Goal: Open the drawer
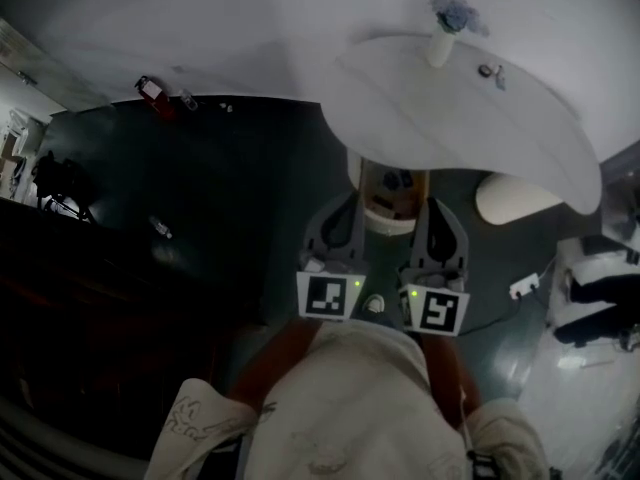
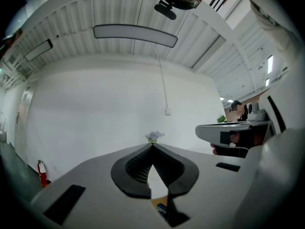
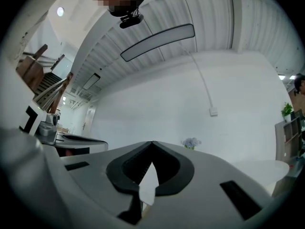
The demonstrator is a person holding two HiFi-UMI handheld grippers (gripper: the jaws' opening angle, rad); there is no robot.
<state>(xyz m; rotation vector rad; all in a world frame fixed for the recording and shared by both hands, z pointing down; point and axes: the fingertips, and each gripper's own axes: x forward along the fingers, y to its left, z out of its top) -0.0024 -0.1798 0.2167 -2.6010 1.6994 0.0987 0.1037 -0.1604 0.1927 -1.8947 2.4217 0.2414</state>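
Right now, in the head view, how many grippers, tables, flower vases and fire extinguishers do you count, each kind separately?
Grey two-jaw grippers: 2 (left gripper, right gripper)
White round table: 1
White vase of pale blue flowers: 1
Red fire extinguisher: 1
Total: 5

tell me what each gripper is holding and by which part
Nothing is held: the left gripper and the right gripper both have jaws shut tip to tip, nothing between them.
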